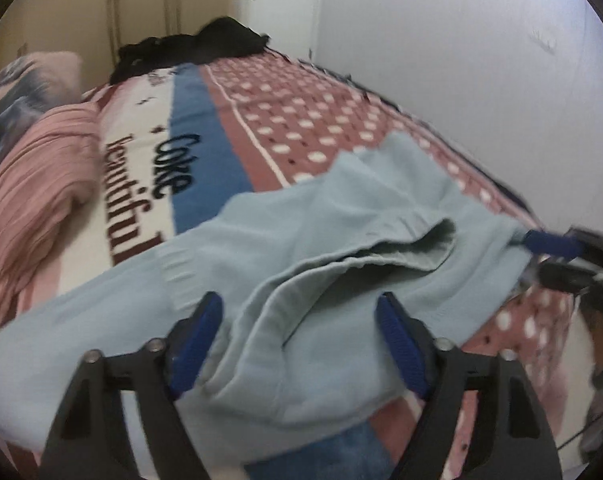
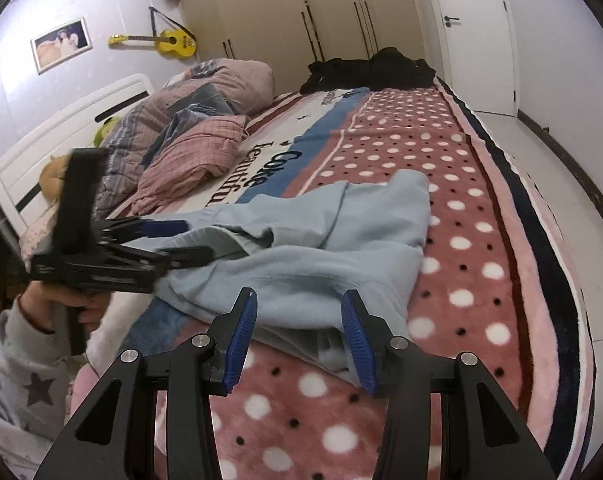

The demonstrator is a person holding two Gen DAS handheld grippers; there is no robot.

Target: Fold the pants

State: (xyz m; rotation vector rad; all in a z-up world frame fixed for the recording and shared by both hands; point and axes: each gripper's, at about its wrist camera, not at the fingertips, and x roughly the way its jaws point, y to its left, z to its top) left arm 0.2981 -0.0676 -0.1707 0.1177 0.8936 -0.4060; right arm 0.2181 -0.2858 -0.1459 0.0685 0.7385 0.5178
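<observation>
The pale blue pants (image 2: 321, 248) lay rumpled on the blanket (image 2: 461, 200), folding barely begun; left gripper (image 1: 299, 312) and right gripper (image 2: 299, 312) hovered over them, jaws apart.

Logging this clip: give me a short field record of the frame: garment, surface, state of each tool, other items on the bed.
garment: light blue pants, rumpled, partly folded over
surface: bed blanket, pink with white dots
left tool: open, over the pants, nothing gripped
right tool: open, at the pants' near edge, nothing gripped
other items: black clothing at far end; pink bedding near the headboard
fold status: not finished
</observation>
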